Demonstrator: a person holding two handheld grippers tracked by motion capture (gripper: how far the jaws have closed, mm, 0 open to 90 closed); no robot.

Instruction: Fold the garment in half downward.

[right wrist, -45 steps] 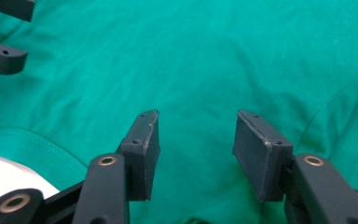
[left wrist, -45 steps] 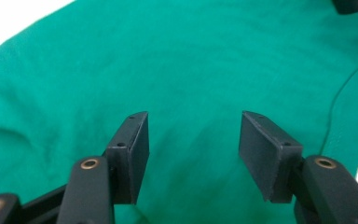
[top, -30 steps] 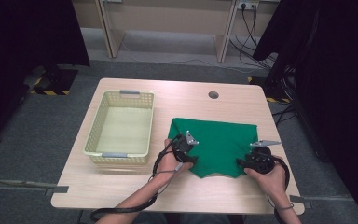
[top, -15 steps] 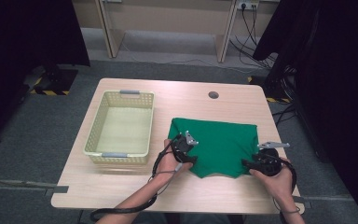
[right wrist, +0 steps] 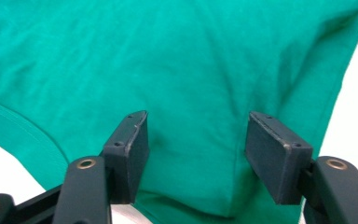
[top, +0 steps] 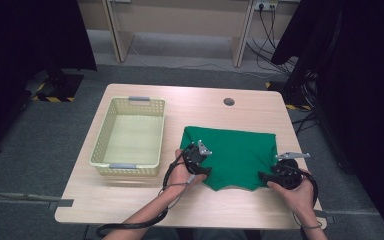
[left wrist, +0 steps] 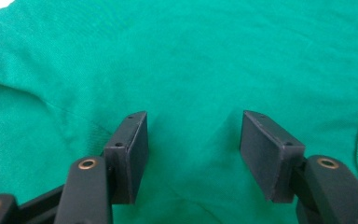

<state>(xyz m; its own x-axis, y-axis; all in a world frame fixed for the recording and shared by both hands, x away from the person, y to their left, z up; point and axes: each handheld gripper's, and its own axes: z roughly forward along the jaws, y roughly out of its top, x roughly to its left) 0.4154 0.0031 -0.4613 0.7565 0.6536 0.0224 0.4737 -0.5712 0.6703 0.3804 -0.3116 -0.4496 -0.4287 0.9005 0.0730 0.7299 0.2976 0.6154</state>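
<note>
**Green cloth flanked by two parted grippers at the near edge of the table**

At the left of the wooden table a pale yellow basket is seen, standing lengthwise with a grey handle at its far end and another at its near end. It is set just beside the green cloth, with a narrow strip of bare tabletop between them.

The left gripper is held over the near left corner of the cloth, with the hand behind it and a black cable trailing off towards the table's near edge. In the left gripper view its two black jaws are seen standing apart, with flat cloth lying between and beyond them; nothing is pinched between the pads.

The cloth itself is spread flat on the right half of the table, folded into a broad shape whose far edge runs straight and whose near edge is scalloped into a small point. A round hole in the tabletop is seen well beyond its far edge.

The right gripper is held at the near right corner of the cloth, cupped in the right hand, a grey plate showing on top. Its jaws have just been opening, and in the right gripper view they are seen set wide, with cloth lying beneath the gap and not clamped. A hemmed edge of the cloth is seen curving at the lower left of that view, with pale tabletop beyond it.
</note>
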